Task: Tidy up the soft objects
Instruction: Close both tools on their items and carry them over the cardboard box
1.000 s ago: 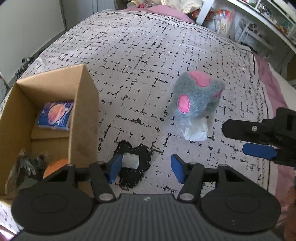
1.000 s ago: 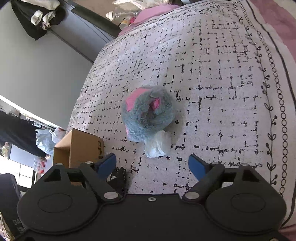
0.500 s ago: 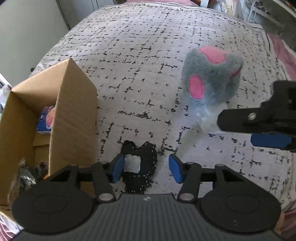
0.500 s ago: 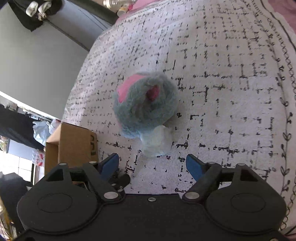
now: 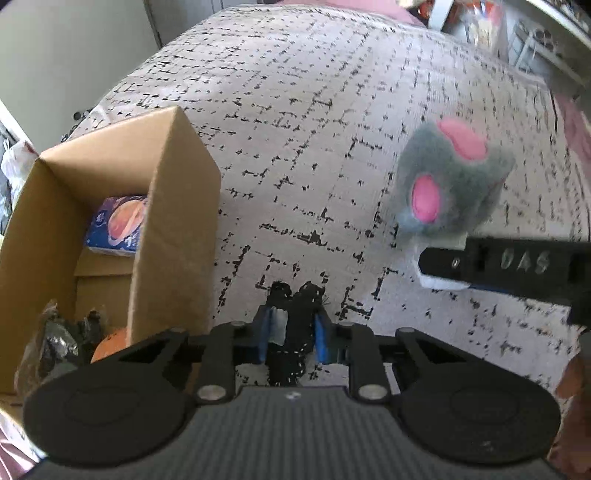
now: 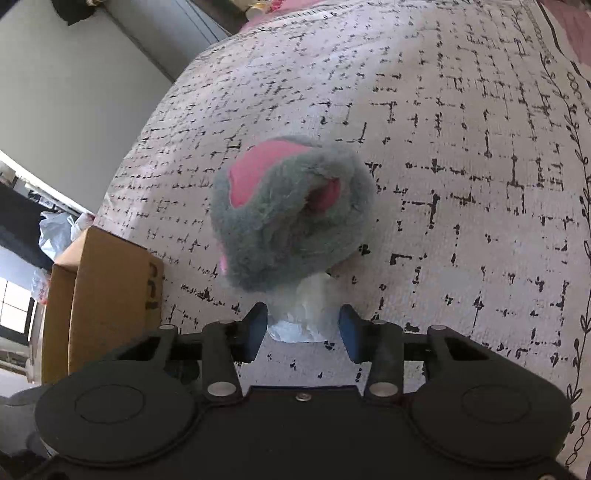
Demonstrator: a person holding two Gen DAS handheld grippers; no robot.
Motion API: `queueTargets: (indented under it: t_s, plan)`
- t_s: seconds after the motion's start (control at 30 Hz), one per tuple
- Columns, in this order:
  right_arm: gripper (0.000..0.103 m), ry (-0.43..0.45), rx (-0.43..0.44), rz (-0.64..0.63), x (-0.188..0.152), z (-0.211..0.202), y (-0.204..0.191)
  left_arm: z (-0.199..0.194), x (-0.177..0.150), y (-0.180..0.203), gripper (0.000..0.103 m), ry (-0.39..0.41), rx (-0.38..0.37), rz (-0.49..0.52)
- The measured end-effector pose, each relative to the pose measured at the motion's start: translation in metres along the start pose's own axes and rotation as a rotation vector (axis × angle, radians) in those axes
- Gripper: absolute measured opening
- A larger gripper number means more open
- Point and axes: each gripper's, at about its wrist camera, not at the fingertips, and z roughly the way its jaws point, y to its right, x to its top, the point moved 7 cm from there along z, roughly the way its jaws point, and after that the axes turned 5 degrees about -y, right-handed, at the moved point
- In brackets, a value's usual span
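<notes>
Black fabric piece (image 5: 295,325) clenched in left gripper (image 5: 291,334) jaws; right gripper (image 6: 303,334) jaws closing around white wad (image 6: 304,314).

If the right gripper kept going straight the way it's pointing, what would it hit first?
Probably the white wad already between the right gripper pads, then the grey plush toy just beyond it; depth is uncertain.

- Lower part of black fabric piece (image 5: 293,332) hidden behind left gripper (image 5: 291,338) body.
- Near corner of cardboard box (image 5: 177,236) cut off at left edge; dark crinkled contents (image 5: 62,343) too unclear to identify.
- Grey plush toy (image 5: 452,184) blurred; white wrapping (image 5: 439,282) beneath partly covered by right gripper finger (image 5: 517,266).
- Far shelves (image 5: 517,33) smeared, contents unreadable.
</notes>
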Motion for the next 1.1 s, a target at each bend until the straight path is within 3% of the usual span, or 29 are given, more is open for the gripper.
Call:
queueTargets:
  t_s: [0.33, 1.1]
  plan:
    - [0.041, 0.049, 0.027, -0.018, -0.011, -0.037, -0.007, -0.042, -0.008, 0.003, 0.023, 0.058, -0.081, -0.026]
    - [0.041, 0.162, 0.051, -0.077, -0.030, -0.102, -0.041, -0.128, -0.020, -0.031, 0.023, 0.183, -0.144, -0.073]
